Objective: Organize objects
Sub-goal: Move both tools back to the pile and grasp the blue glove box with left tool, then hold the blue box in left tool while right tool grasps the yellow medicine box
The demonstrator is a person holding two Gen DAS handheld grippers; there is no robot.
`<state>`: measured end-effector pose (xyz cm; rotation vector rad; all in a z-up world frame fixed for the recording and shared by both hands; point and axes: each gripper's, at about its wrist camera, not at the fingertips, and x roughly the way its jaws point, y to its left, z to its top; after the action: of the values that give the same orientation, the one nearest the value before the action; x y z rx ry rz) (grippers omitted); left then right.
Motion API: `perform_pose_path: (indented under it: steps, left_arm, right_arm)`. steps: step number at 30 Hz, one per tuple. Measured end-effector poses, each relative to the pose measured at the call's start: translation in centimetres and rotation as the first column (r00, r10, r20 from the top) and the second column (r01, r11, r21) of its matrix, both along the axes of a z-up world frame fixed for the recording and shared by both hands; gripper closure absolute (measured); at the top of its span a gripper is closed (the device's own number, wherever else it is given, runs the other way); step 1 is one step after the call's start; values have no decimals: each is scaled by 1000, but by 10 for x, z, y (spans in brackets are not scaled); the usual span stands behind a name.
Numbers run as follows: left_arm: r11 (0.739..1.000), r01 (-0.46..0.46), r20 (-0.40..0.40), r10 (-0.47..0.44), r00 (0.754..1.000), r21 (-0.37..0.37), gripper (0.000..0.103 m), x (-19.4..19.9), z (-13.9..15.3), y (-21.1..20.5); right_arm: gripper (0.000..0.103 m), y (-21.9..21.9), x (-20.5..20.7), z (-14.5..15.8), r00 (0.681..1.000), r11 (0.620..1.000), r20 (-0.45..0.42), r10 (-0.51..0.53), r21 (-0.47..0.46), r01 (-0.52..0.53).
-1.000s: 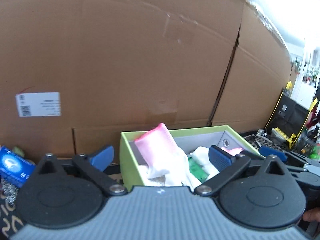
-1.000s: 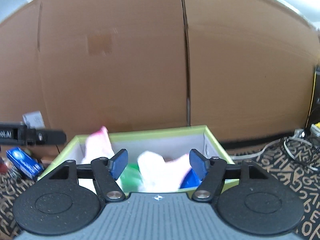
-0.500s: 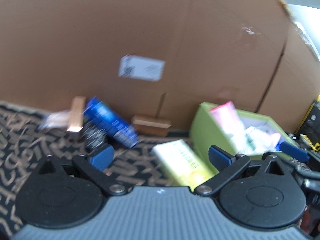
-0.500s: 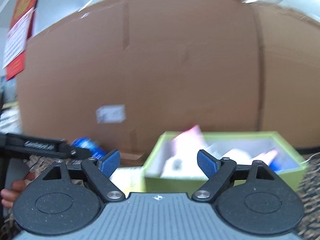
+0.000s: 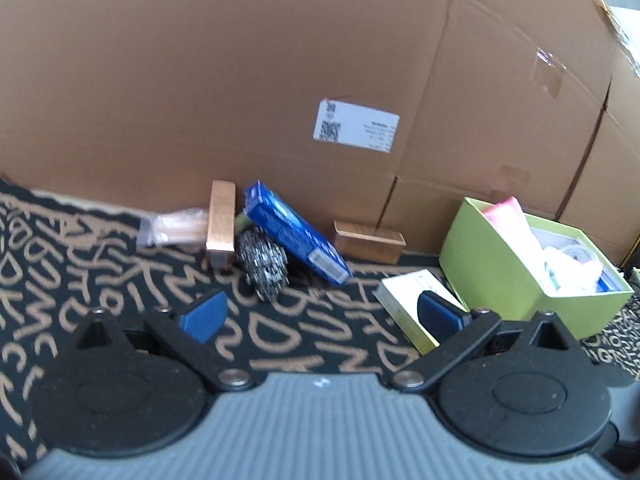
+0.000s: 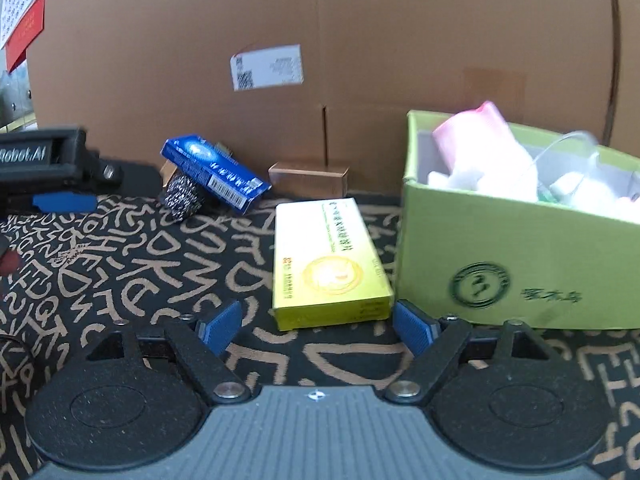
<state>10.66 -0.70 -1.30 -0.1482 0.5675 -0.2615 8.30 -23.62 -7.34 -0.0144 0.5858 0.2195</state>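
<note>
The yellow box [image 6: 330, 262] lies flat on the patterned mat [image 6: 120, 264], just left of the green box [image 6: 520, 248]. Our right gripper [image 6: 318, 326] hangs close before it, jaws wide and empty. Our left gripper [image 5: 320, 312] is likewise spread, empty. Farther left of the green box, a blue carton [image 6: 216, 172] leans on a steel scourer [image 6: 182, 196].

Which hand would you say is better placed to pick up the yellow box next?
Right: the right gripper is open, facing the yellow box straight ahead; the left gripper has it off to one side.
</note>
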Motion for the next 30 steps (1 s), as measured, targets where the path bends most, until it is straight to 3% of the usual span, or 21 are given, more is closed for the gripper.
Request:
perform_pose_path:
  steps: [2,4,6,10,11,13,16,18,22,25,28,30]
  left_arm:
    - [1000,-11,20,11,1000,18,0,10,3,1]
    - [999,-33,37,32,999,25,0,23,6,3]
    - [998,-57,49,56,997,31,0,39,9,5]
    - [996,-78,19,78,997,34,0,75,10,6]
    - [995,-89,2,89,996,35,0,84,9,5]
    - [995,-92,-26,93,995,31,1,98,6,5]
    - [997,-53,-46,55,997,53,30,109,3,-1]
    - [998,-15,-79,20,997,57,67,111,-2,-4]
    - [999,13,-78,-9,997,49,69,97,-6,-3]
    - [999,23,-75,-21,997,35,73,76,-2,3]
    - [998,41,-92,-37,995,39,76,50,-4,8]
    - [997,45,-103,-38,994,65,77,30,-9,10]
  right_arm:
    - [26,5,0,-2,1000,1000,-9,-7,-18,7]
    - [60,5,-2,-2,1000,1000,-16,11,-2,-11]
    - [65,6,-4,-2,1000,1000,-17,22,7,-22]
    - [61,11,-12,0,1000,1000,-6,31,0,-31]
    - [57,13,-14,1,1000,1000,6,27,-16,-27]
    - [34,18,-19,4,998,997,59,25,-72,-21]
    - [30,23,-17,7,995,992,96,26,-125,-14]
    - [29,19,-10,6,997,994,74,3,-110,5]
    - [27,5,5,-1,999,999,12,-30,-23,31]
    - [27,10,10,-4,1000,1000,1,-20,-19,20]
    - [36,17,7,-2,996,995,0,91,28,-91]
    - [36,24,2,0,987,986,-4,161,35,-161]
